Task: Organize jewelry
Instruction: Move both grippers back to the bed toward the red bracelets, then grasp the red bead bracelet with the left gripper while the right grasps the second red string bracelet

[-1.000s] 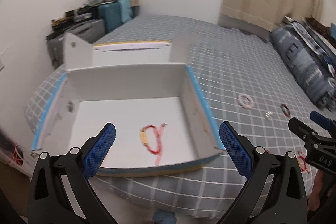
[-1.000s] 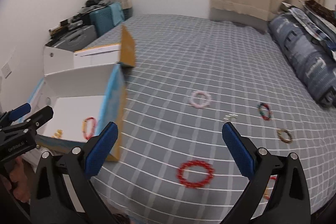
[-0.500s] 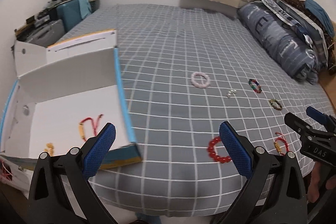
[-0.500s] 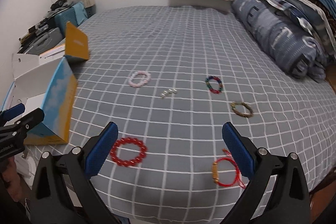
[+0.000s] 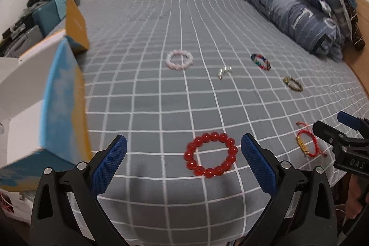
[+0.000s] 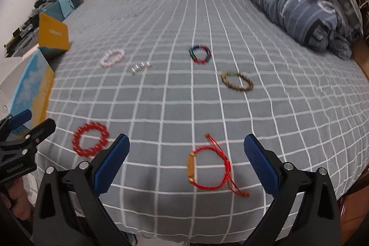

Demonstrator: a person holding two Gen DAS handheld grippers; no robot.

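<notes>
My left gripper [image 5: 184,160] is open above the bed's near edge, with a red bead bracelet [image 5: 210,155] lying between its fingertips. My right gripper [image 6: 186,162] is open, with a red cord bracelet with a gold tube [image 6: 208,167] lying between its fingertips. The red bead bracelet also shows in the right wrist view [image 6: 90,139]. Farther out lie a pink bead bracelet [image 5: 179,59], a small silver piece [image 5: 223,71], a multicolour bracelet [image 5: 260,61] and a brown bracelet [image 5: 293,83]. The open white box with blue and yellow sides [image 5: 60,94] stands at the left.
The grey checked bedspread [image 5: 161,96] covers the bed. A folded blue duvet and pillows [image 5: 299,13] lie along the right. Suitcases and clutter [image 5: 27,22] stand behind the box at the far left.
Both grippers have swung right, away from the box. The red bead bracelet now lies between my left fingertips and the red cord bracelet between my right fingertips. Both stay open.
</notes>
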